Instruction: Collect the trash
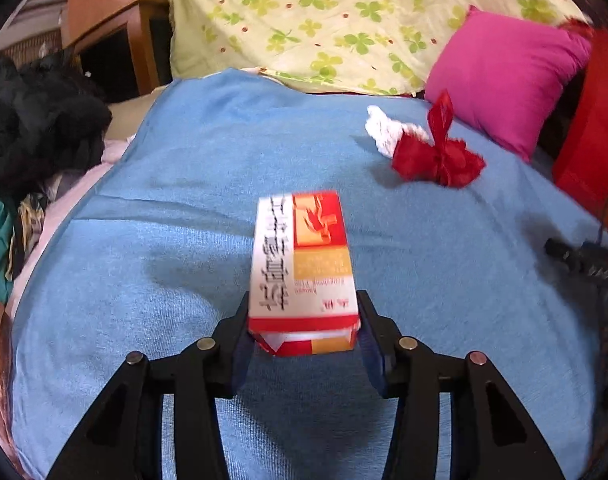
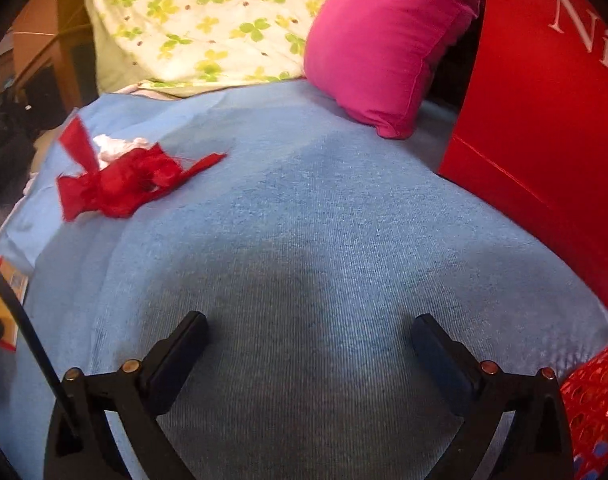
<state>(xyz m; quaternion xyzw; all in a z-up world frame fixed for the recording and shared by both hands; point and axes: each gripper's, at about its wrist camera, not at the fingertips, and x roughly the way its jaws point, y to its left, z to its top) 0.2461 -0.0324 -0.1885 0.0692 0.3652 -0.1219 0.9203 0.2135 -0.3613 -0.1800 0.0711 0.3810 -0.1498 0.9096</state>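
Left gripper (image 1: pixel 304 332) is clamped on the near end of a red-and-white carton (image 1: pixel 302 264), pads pressing both long sides; the carton juts forward over the blue blanket (image 1: pixel 184 240), its far end blurred. Right gripper (image 2: pixel 309 344) stands with jaws wide apart and nothing between them, over bare blanket. Open room: the blanket's middle is clear in both wrist views, the widest free stretch lying ahead of the right gripper. Edges: the blanket's left border drops off toward a dark heap of clothes (image 1: pixel 36 120) and a wooden cabinet (image 1: pixel 104 20); at the far edge a clover-print quilt (image 1: pixel 343 12) rises like a wall. On the right a pink cushion (image 2: pixel 383 40) leans at the far corner, touching a red paper bag (image 2: pixel 543 120) that stands upright along the right side and closes it off. A red mesh basket (image 2: pixel 595 404) shows at the lower right of the right wrist view, just beside the right gripper's outer finger. Remaining trash: a crumpled red ribbon wrapper (image 2: pixel 120 184) lies on the blanket's far part with a white tissue wad (image 2: pixel 116 146) touching it behind; in the left wrist view both sit ahead and right of the carton, well apart from it. A black cable (image 2: pixel 24 320) crosses the lower left of the right wrist view.
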